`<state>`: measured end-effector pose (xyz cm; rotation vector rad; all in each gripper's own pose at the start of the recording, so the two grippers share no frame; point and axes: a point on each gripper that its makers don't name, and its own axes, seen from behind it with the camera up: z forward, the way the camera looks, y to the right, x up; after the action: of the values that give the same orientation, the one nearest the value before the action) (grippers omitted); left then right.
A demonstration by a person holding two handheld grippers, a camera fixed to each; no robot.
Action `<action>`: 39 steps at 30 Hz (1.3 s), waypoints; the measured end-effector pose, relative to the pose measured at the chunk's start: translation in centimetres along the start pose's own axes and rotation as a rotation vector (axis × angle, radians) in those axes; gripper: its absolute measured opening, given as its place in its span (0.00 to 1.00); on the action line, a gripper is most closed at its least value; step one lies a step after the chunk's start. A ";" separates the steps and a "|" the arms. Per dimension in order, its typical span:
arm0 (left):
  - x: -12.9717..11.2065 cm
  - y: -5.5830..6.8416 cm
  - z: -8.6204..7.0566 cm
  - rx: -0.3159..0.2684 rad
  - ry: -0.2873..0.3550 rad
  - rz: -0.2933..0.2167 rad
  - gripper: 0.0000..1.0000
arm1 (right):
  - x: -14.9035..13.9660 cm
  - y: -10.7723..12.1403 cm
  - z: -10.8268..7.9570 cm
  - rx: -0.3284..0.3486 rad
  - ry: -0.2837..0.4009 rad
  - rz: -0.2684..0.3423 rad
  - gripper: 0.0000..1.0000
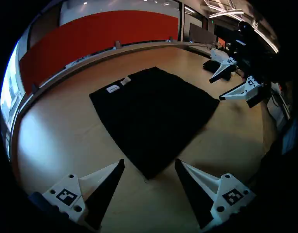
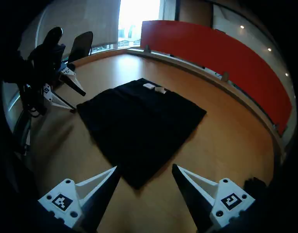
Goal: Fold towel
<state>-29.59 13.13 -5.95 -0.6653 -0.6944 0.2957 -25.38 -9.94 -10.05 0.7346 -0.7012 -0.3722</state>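
Observation:
A black towel [image 1: 152,112] lies flat on the wooden table, with white tags [image 1: 118,85] near its far edge. In the left gripper view my left gripper [image 1: 149,171] is open, its fingers either side of the towel's near corner and just above it. The right gripper [image 1: 216,89] shows farther off at the towel's right corner, open. In the right gripper view my right gripper [image 2: 145,173] is open over the near corner of the towel [image 2: 139,120]. The left gripper [image 2: 77,101] hangs open at the towel's left corner, held by a person in dark clothing.
The wooden table [image 1: 63,132] curves away to a raised rim and a red wall panel [image 1: 98,35]. Dark objects [image 1: 211,65] lie at the back right. Black chairs [image 2: 81,44] stand by a bright window.

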 end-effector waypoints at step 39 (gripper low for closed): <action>-1.1 0.6 1.3 -0.012 -0.075 0.020 0.74 | -2.8 -1.0 1.1 0.085 -0.070 0.025 0.46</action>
<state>-31.30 13.70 -6.08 -0.6762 -0.7616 0.3367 -28.23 -9.67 -11.44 0.7957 -0.7954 -0.3480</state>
